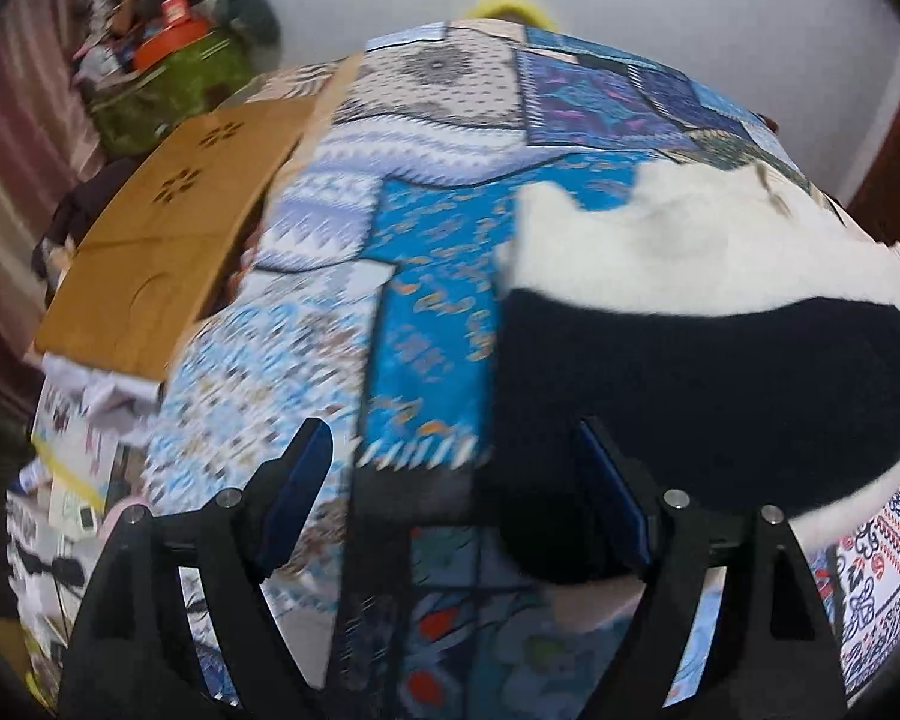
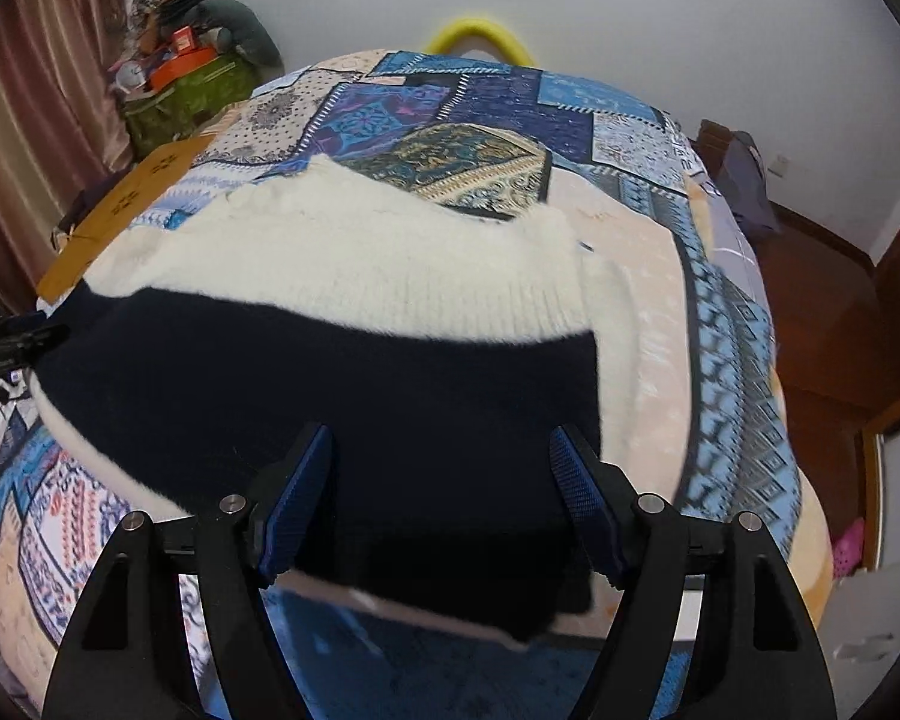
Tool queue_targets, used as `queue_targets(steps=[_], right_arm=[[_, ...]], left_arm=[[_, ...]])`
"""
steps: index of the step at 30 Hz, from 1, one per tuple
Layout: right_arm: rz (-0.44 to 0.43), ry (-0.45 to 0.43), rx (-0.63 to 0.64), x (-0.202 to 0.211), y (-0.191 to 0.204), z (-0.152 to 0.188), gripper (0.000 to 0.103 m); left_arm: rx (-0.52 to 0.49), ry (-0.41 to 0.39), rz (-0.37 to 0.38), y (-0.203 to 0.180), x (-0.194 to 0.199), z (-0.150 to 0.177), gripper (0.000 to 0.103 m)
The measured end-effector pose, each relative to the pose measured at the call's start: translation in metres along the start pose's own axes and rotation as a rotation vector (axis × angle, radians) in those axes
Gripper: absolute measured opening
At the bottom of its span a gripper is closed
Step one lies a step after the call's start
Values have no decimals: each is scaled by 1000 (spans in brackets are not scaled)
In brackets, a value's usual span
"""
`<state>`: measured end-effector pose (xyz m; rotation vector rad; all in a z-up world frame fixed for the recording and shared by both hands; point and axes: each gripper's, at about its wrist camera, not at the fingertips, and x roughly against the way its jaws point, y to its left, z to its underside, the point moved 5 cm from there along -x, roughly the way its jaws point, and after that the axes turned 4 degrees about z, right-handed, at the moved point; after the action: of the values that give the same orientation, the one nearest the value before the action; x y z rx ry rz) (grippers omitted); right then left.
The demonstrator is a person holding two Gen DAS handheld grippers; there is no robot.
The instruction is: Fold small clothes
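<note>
A small knit sweater, cream on top with a dark navy band point(image 2: 342, 396) below, lies flat on a blue patchwork bedspread point(image 2: 486, 96). It also shows in the left wrist view point(image 1: 690, 360) at the right. My right gripper point(image 2: 444, 480) is open, hovering just above the navy part near the sweater's near edge. My left gripper point(image 1: 456, 468) is open, its right finger over the sweater's left navy edge, its left finger over the bedspread point(image 1: 426, 312). Neither holds anything. The left wrist view is blurred.
A tan wooden board point(image 1: 168, 228) lies on the bed's left side. A green bag heaped with clutter point(image 2: 180, 90) stands by the curtain at far left. A yellow curved object point(image 2: 480, 36) peeks behind the bed. Wooden floor point(image 2: 822, 300) lies at right.
</note>
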<state>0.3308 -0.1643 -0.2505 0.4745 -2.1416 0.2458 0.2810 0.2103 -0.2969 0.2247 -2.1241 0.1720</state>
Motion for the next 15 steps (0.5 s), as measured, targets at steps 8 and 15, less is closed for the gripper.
queue_targets(steps=[8, 15], right_arm=[[63, -22, 57, 19, 13, 0, 71], [-10, -105, 104, 34, 49, -25, 72]], left_arm=[[219, -15, 59, 37, 40, 15, 82], [326, 59, 312, 0, 50, 43, 82]])
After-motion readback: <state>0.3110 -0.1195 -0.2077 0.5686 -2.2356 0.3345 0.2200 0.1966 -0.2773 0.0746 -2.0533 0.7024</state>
